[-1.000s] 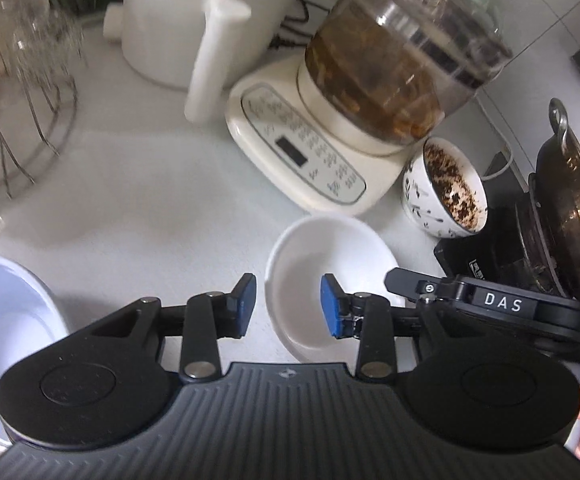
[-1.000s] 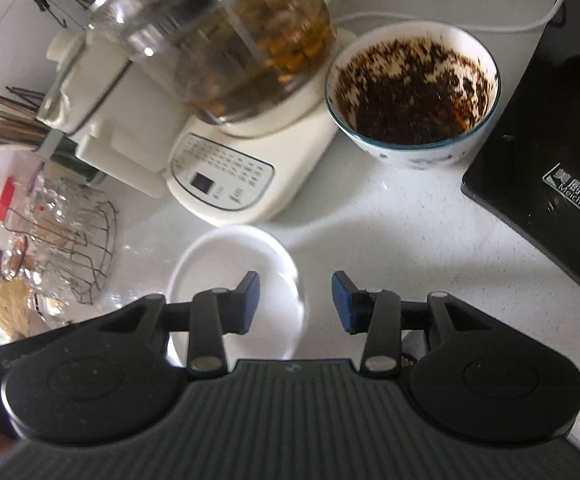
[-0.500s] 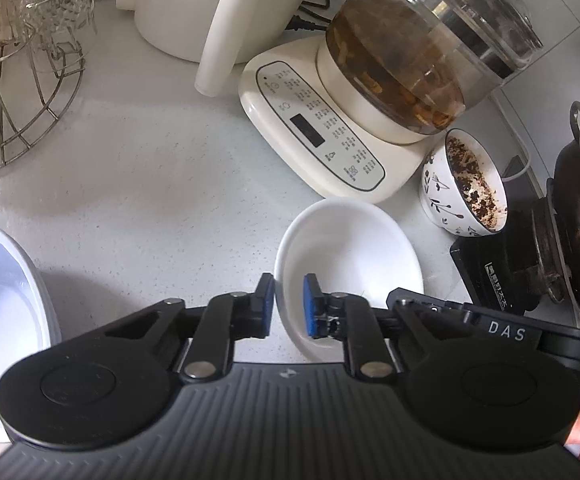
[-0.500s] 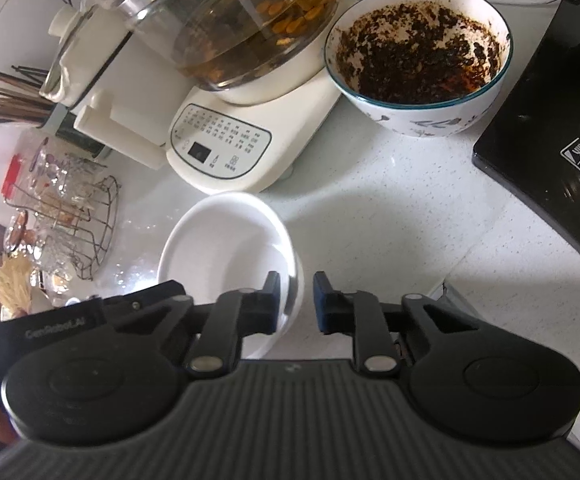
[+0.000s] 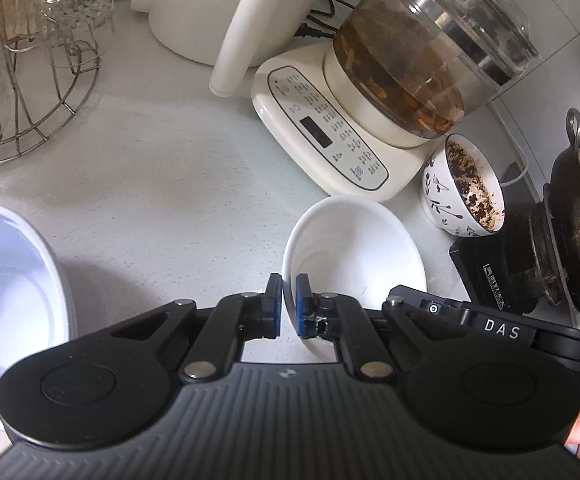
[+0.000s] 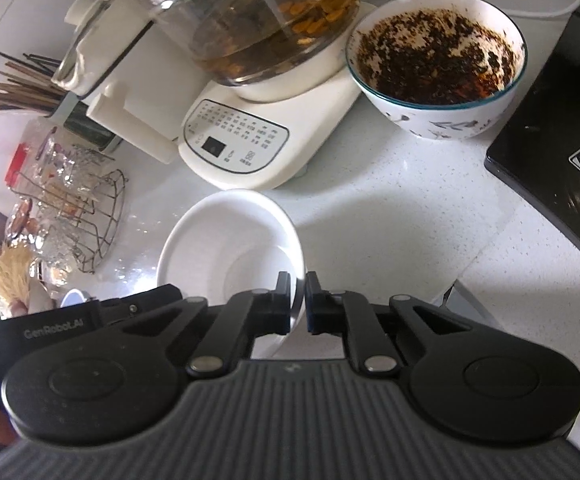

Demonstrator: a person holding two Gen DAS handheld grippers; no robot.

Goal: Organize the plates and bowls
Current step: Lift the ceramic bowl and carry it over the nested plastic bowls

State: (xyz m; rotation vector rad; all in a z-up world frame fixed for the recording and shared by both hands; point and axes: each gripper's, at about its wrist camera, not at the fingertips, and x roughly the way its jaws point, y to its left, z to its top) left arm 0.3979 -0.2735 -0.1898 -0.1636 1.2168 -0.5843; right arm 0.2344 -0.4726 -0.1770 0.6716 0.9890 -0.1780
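White bowl: on speckled white counter, empty, clamped at opposite rims. Left gripper: jaws just closed, pinching rim at bowl's 9 o'clock. Right gripper: jaws just closed, pinching rim at 3 o'clock; body lettered "DAS". Left gripper body lettered "GenRobot.AI". Patterned bowl with dark residue at 1 o'clock. Black cooktop marked "Meichu…", rest cut off.

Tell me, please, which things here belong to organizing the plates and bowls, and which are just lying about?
Job: white bowl, clamped at opposite rims by left gripper and right gripper; white basin; patterned bowl with dark residue.
Lying about: glass kettle, white jug, wire rack, chopsticks, cooktop.
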